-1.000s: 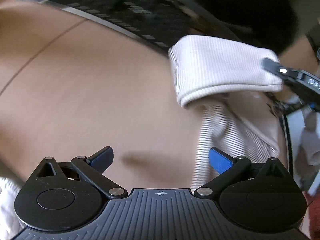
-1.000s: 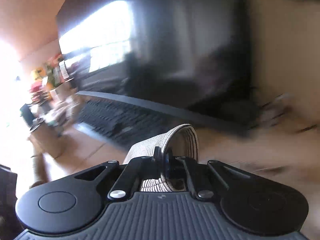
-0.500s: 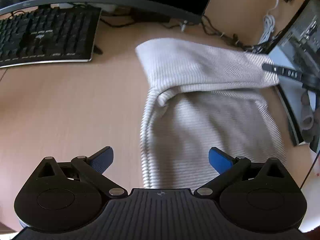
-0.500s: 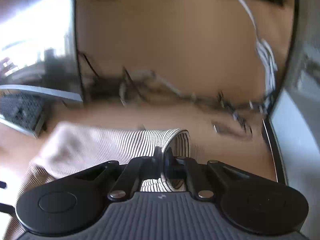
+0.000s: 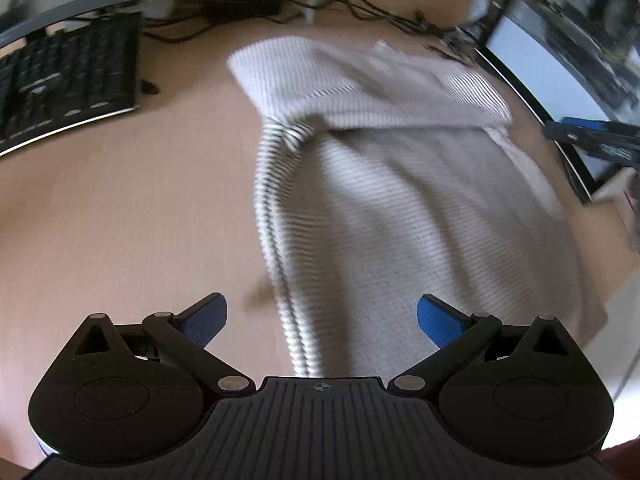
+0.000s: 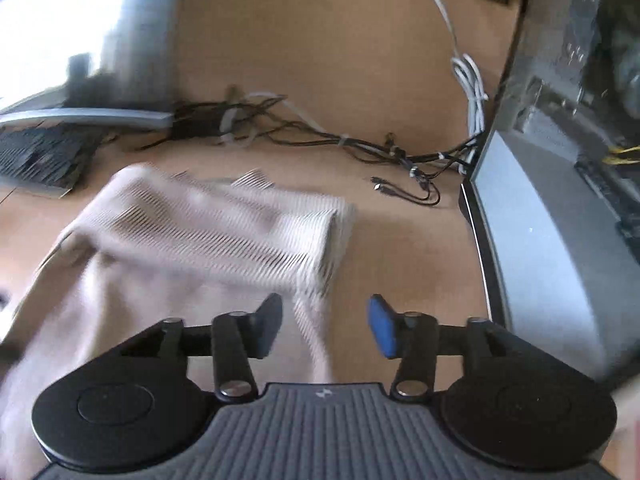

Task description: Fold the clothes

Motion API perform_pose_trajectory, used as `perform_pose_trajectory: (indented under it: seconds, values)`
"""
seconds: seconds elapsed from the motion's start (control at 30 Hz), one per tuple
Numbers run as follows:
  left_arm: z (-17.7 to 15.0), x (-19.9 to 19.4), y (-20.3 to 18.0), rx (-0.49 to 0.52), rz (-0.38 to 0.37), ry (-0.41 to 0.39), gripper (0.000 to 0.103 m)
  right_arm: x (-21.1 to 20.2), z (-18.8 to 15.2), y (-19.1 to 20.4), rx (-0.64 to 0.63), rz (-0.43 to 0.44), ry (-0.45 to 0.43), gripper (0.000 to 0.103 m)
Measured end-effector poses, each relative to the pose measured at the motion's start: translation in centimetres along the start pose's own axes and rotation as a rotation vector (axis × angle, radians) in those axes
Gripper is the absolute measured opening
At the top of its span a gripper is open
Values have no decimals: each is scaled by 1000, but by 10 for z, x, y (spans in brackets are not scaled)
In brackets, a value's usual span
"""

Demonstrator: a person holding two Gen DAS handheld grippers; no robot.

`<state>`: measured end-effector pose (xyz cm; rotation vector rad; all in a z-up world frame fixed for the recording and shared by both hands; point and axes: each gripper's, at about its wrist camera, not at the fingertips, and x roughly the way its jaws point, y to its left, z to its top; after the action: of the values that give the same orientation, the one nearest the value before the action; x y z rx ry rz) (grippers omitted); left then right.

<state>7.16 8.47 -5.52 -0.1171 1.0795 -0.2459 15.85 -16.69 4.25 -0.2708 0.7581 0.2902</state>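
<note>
A beige ribbed garment [image 5: 400, 200] lies on the wooden desk [image 5: 120, 220], its far part folded over across the top. It also shows in the right wrist view [image 6: 200, 232], with the folded sleeve end near the middle. My left gripper [image 5: 322, 316] is open and empty, hovering over the garment's striped left edge. My right gripper [image 6: 324, 324] is open and empty, just above the garment's right edge; it also shows at the right edge of the left wrist view [image 5: 592, 136].
A black keyboard [image 5: 64, 84] lies at the far left under a monitor's curved base [image 6: 92, 114]. Tangled cables [image 6: 340, 144] run along the back of the desk. A dark computer case [image 6: 560, 200] stands close on the right.
My right gripper has opened and let go of the sleeve, which now lies folded across the garment. My left gripper stayed open and moved closer over the garment.
</note>
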Motion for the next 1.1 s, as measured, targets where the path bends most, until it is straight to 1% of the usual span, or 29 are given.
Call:
perform_pose_trajectory:
  seconds: [0.07,0.13,0.2,0.23,0.3,0.33,0.37,0.43,0.47,0.5,0.57,0.63,0.67,0.73,0.8,0.87,0.93,1.0,1.07,1.1]
  values:
    - [-8,-9,-6,8,-3,-19,103,-35,-21,11,-95,34,4,68]
    - [-20,-19,-11,0,12,-50,103,-60,-49,22,-186,93,22,70]
    - [-33,-30,-17,-9,36,-81,103,-79,-83,32,-296,160,24,70]
    - [-40,-35,-20,-20,61,-89,103,-85,-100,37,-343,180,27,70]
    - [-55,-43,-29,-59,82,-87,103,-91,-132,48,-424,202,40,70]
    - [-63,-47,-33,-70,78,-84,103,-92,-147,54,-465,208,37,70]
    - [-70,-50,-39,-68,82,-81,103,-90,-160,60,-506,194,20,70]
    - [-84,-56,-53,-51,104,-80,103,-86,-182,72,-586,140,-24,70]
    - [-90,-59,-59,-38,108,-80,103,-84,-187,76,-622,118,-46,69]
    - [-97,-62,-65,-23,108,-79,103,-83,-191,80,-662,103,-71,66]
    - [-109,-63,-76,9,120,-77,103,-84,-183,82,-675,96,-113,39]
    - [-121,-60,-83,41,161,-79,103,-86,-169,79,-648,90,-153,31]
    - [-127,-57,-85,55,187,-81,103,-89,-159,75,-608,77,-176,30]
    - [-134,-48,-82,54,244,-72,103,-91,-144,67,-569,41,-210,30]
    - [-134,-39,-75,23,304,-68,103,-91,-138,61,-559,19,-225,30]
    - [-129,-40,-65,-25,346,-94,103,-91,-143,57,-555,16,-214,30]
    - [-121,-49,-53,-89,378,-145,103,-91,-150,54,-551,19,-197,30]
    - [-111,-57,-42,-128,409,-184,103,-89,-162,54,-542,18,-172,31]
    - [-101,-63,-31,-162,441,-222,103,-84,-171,58,-534,7,-147,35]
    - [-96,-64,-28,-164,449,-229,103,-80,-175,61,-533,-9,-137,36]
